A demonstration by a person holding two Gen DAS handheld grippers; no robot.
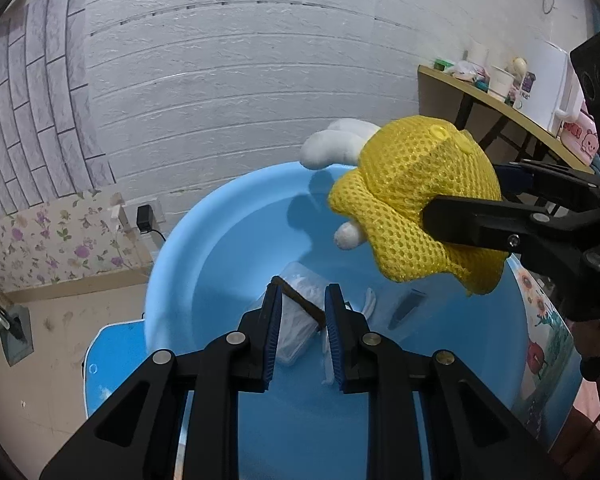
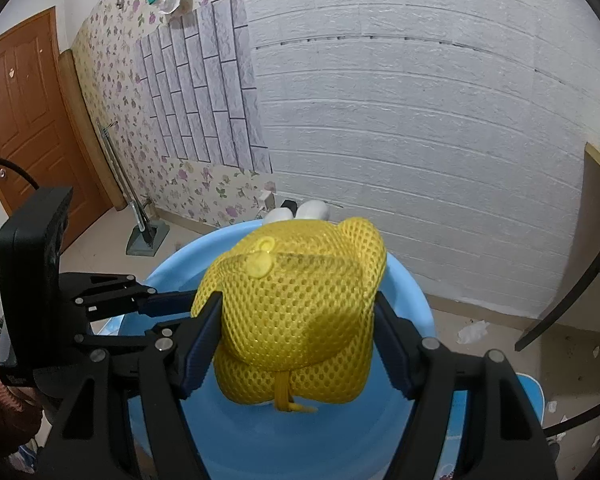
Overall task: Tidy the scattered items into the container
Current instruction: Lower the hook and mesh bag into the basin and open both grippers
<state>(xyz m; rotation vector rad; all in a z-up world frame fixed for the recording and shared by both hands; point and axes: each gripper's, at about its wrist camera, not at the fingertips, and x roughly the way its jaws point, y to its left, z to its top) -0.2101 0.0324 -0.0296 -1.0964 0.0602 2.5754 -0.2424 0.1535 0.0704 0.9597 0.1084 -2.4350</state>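
A white plush toy in a yellow mesh outfit (image 1: 416,196) hangs over the light blue basin (image 1: 188,264). My right gripper (image 2: 296,320) is shut on the toy (image 2: 296,312) and holds it above the basin (image 2: 408,288). It enters the left wrist view from the right (image 1: 472,200). My left gripper (image 1: 302,300) is open and empty, low over the basin's near side. In the basin lie a clear plastic box (image 1: 296,320) with a brown stick (image 1: 300,300) across it, a white item (image 1: 368,300) and a dark flat piece (image 1: 408,308).
The basin rests on a blue stool (image 1: 112,360) by a white brick-pattern wall. A wooden side table (image 1: 500,108) with cups and boxes stands at the right. A dustpan (image 2: 148,236) leans by the floral wall, near a brown door (image 2: 24,112).
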